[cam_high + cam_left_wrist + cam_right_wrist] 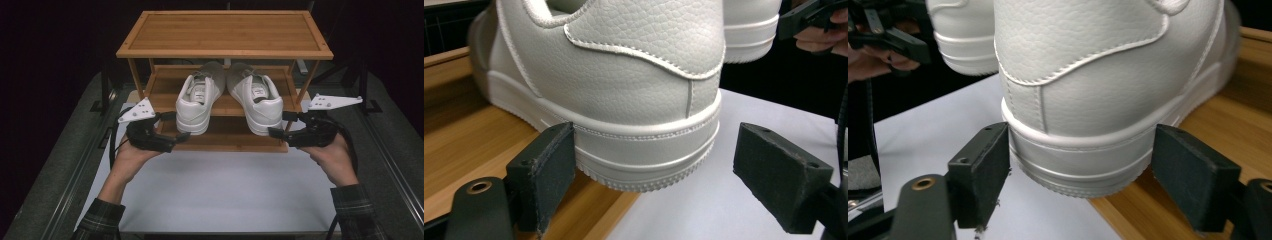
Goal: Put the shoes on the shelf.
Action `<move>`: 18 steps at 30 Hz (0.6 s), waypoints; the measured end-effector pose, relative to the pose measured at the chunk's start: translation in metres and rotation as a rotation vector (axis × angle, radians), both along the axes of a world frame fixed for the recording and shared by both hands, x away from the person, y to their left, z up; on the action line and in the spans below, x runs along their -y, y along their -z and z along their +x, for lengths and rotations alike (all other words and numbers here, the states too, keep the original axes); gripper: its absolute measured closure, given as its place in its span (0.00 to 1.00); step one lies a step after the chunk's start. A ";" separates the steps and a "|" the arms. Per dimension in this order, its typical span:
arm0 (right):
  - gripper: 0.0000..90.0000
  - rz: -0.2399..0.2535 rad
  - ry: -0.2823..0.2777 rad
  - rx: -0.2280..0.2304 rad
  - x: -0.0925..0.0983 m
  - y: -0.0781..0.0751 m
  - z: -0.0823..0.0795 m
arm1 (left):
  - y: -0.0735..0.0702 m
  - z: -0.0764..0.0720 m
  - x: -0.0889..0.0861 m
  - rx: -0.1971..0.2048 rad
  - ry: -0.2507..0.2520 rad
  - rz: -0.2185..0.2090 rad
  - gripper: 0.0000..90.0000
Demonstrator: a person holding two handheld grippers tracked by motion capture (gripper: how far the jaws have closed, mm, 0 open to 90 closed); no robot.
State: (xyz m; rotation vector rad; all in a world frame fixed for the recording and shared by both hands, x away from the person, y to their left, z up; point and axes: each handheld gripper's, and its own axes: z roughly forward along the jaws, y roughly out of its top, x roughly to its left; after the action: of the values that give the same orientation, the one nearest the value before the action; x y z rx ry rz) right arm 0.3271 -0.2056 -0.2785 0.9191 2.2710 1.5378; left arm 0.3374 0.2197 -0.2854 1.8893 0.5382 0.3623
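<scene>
So you've got a pair of white sneakers sitting on the middle shelf of the bamboo shoe rack (225,35), heels poking out over the front edge toward you, and one claw lined up on each. The left shoe (196,102) has its heel between the jaws of your left claw (181,137): in the left gripper view one pad (546,172) is touching or very nearly touching the sole rim, while the other pad (781,175) stands clear off to the side, so that claw is spread around the heel, not pinching it yet. Same story with the right claw (274,133) and the right shoe (257,102): in the right gripper view one pad (982,170) sits right at the sole, the far pad (1193,172) looks just short of it, so call it spread too. As for handling, I'd guess these are light but a bit awkward. The pebbled leather upper looks soft and will give under pressure, and smooth enough to slide. The rubber sole band at the heel is the stiff, grippy part, so take hold there, low across the heel, like you're lined up to do. Squeeze on the sole rather than the collar, or the shoe may tip toe-down once it leaves the shelf and swings over the white surface (220,195).
</scene>
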 end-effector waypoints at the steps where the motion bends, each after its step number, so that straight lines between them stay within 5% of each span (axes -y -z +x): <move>1: 0.26 0.003 -0.003 0.003 -0.003 0.001 0.002 | 0.000 0.002 0.004 0.003 -0.002 0.002 0.20; 18: 0.30 0.027 -0.033 0.022 -0.040 -0.003 0.022 | -0.003 0.026 0.034 -0.003 -0.010 -0.028 0.23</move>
State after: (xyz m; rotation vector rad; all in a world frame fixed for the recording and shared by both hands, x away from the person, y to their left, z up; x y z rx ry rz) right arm 0.3489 -0.1659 -0.2756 0.8718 2.2663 1.5876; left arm 0.3635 0.1854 -0.2828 1.8615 0.5519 0.3566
